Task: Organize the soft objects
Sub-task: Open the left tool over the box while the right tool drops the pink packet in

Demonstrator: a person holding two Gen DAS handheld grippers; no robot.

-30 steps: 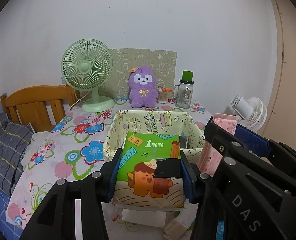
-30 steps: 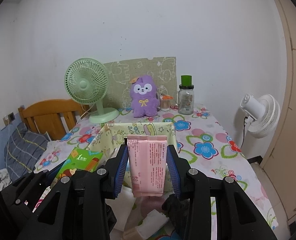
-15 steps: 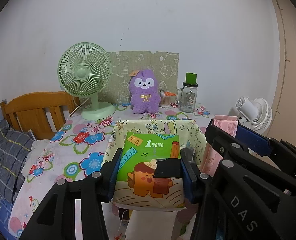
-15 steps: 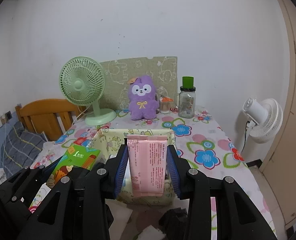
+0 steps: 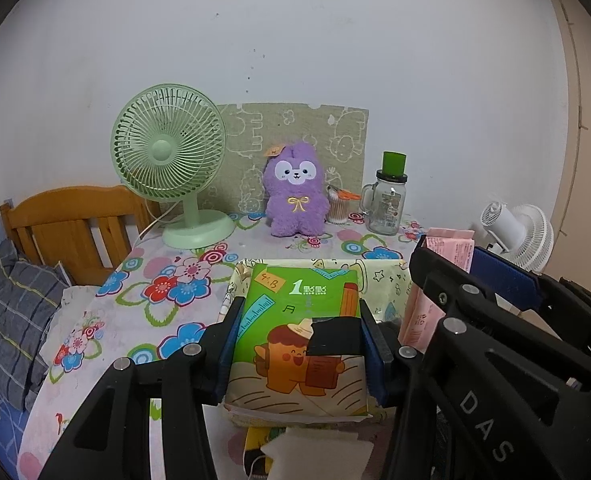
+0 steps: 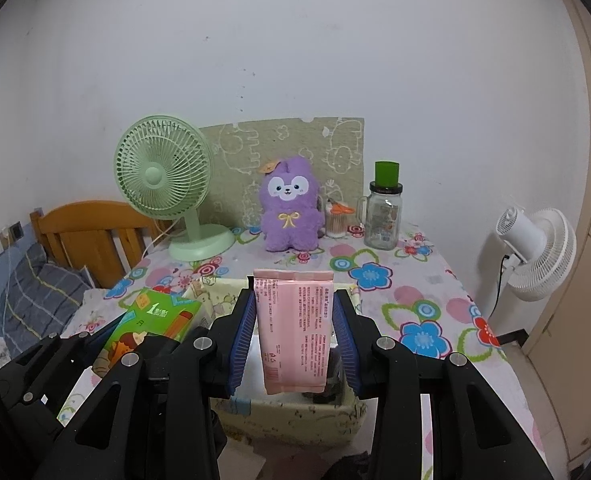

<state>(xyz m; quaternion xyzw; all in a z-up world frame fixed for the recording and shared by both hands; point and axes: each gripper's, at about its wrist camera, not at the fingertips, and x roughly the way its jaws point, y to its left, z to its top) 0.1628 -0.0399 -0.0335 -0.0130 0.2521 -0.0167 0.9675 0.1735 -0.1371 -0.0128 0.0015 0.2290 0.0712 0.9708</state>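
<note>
The left tool (image 5: 299,344) is clamped on a green tissue pack (image 5: 301,332), its blue pads pressing the pack's two long sides and holding it off the surface. Beside it, the right tool (image 6: 293,340) grips a pink tissue pack (image 6: 295,328) the same way, the pack standing upright between the pads. Both packs hang over the near part of a pale yellow fabric bin (image 6: 287,420) printed with cartoons, which sits on the flowered surface (image 6: 423,312); seen from the right wrist, the pink pack is above the bin's open top and the green pack just off its left edge. A white sheet (image 5: 315,452) lies below the green pack at the near edge. Farther back, against the wall, stand a green desk fan (image 6: 163,184), a purple plush toy (image 6: 291,208), a small cup of cotton swabs (image 6: 337,220) and a glass jar with a green lid (image 6: 383,208), in front of a patterned green board (image 6: 287,148). A wooden headboard (image 6: 91,232) and a striped pillow (image 6: 35,292) show at left, a white fan (image 6: 535,248) at right.
</note>
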